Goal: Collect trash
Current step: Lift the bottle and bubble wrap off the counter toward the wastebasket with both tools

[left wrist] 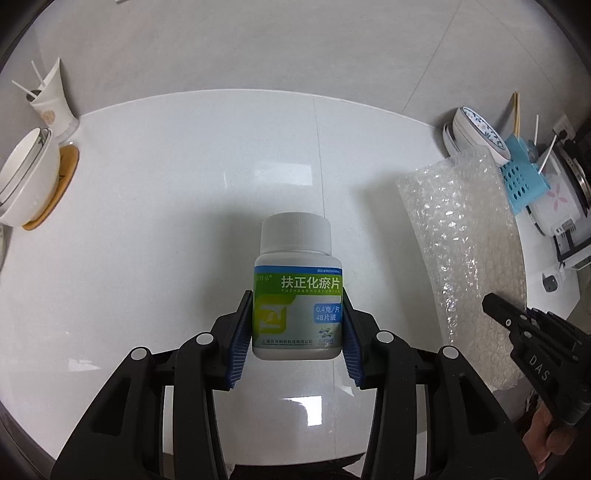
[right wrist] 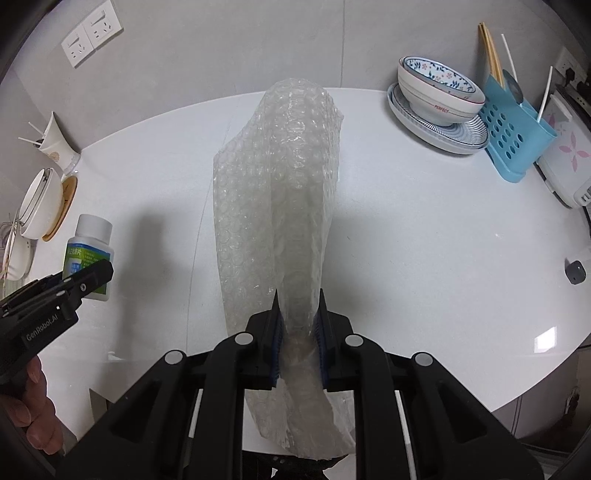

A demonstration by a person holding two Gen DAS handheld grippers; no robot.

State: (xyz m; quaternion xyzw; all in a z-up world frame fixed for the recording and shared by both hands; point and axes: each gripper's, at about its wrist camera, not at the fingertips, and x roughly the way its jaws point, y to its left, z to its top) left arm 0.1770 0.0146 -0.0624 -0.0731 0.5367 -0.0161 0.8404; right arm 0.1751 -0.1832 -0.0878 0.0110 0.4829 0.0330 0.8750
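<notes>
Above the white table (left wrist: 184, 184), the left gripper (left wrist: 297, 332) has its blue pads clamped on both sides of a white pill bottle (left wrist: 297, 291), cap pointing away from the camera, label with green and blue print facing up. Beside it the right gripper (right wrist: 298, 332) pinches a long sheet of bubble wrap (right wrist: 280, 206) between nearly closed jaws; the sheet stretches away from the pads and also hangs below them.

Only the left view lets the bottle label be read clearly, and it catches the right gripper from the side at the lower right, with the wrap running up from it. Only the right view shows wall sockets (right wrist: 90, 33), the whole stack of patterned bowl (right wrist: 439, 88) on plates, and a blue utensil rack (right wrist: 517, 129) with chopsticks. Both views show white bowls (left wrist: 26, 181) on a wooden coaster and a paper cup (left wrist: 51, 99) at the left edge. Fingers (right wrist: 35, 402) of the person holding the left gripper appear in the right view.
</notes>
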